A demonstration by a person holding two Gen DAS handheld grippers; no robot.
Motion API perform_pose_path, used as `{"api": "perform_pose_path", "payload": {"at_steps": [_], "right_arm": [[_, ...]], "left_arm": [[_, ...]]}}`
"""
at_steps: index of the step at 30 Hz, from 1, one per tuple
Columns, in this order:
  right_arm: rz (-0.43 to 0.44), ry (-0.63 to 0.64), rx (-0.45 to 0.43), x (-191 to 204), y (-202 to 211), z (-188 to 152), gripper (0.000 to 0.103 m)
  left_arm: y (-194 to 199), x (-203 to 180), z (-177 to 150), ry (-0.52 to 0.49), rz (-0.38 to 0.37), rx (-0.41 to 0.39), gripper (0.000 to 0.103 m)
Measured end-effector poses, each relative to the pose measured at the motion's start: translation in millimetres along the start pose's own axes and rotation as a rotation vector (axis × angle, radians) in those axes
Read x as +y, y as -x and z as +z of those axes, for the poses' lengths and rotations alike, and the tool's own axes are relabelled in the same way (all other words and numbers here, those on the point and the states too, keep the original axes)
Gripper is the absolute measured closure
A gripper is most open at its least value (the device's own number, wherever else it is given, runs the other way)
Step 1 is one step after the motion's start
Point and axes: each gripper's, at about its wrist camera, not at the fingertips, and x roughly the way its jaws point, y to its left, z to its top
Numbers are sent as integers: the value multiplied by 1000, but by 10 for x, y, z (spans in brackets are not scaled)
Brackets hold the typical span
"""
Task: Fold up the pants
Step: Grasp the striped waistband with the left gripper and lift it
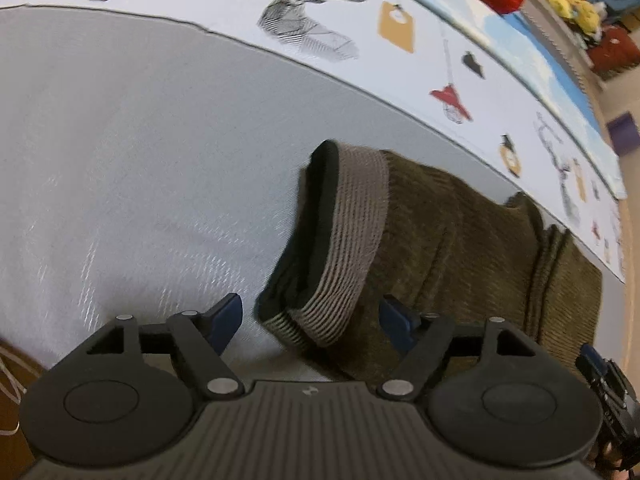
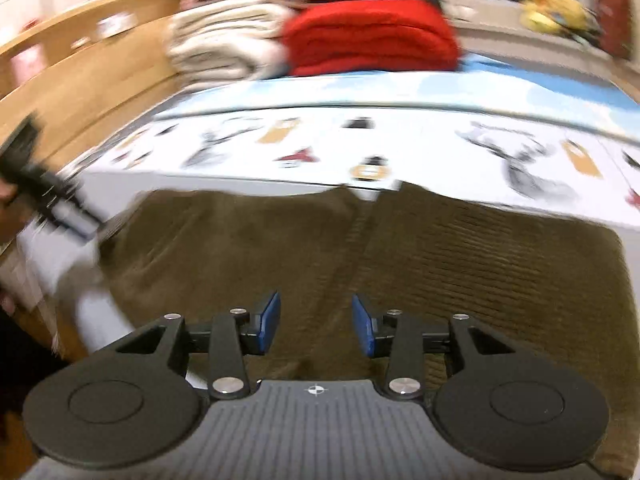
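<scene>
Two grippers over grey-white work surface (image 1: 120, 160). Patterned cloth (image 1: 320, 12) along far edge. Olive corduroy pants (image 2: 460, 264) lie flat on surface, ribbed waistband (image 1: 344, 240) at left end. Red folded textile (image 2: 372, 36) beyond. Left gripper (image 1: 310, 322) fingers wide apart, waistband corner between them. Right gripper (image 2: 316, 326) fingers apart above pants, holding nothing.

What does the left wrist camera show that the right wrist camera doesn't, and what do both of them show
Only the left wrist view shows the pants' ribbed waistband, lying between the open fingers of the left gripper.

Only the right wrist view shows the cream folded pile, the wooden wall and the open right gripper over the brown cloth.

Both show the brown corduroy pants, the printed deer sheet behind them, the red folded fabric and yellow toys.
</scene>
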Motion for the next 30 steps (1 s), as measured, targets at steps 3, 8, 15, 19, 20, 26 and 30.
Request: {"api": "perform_pose_path", "payload": {"at_steps": [3,8,15,19,20,26,30], "right_arm": [[-130,-7,105,-110,-214,-78,58],[-148,23,216,-117,-407,-136,58],[-137,56,272,-103,-551,-141,57],[-131,58,278,-118,-576,-90,57],[-123,34,282,-156,-576,-79,57],[-132,-12,299,-249,-546,-32,57],[-165,-25,275,-320,-467,29,57]], "left_arm": [[-97,-30,-100,42,1,21,21],[-388,-49,-284,113,-9,68,21],[-482,-106,-407,138,-12,-67,17],[-431,-183,-495,158,39,-151,41],[-409,-229,-501,154,53,-159,47],[-66,-698,-543,36,155,-295,68],[228,-1289,-591,-108,177,-411,71]]}}
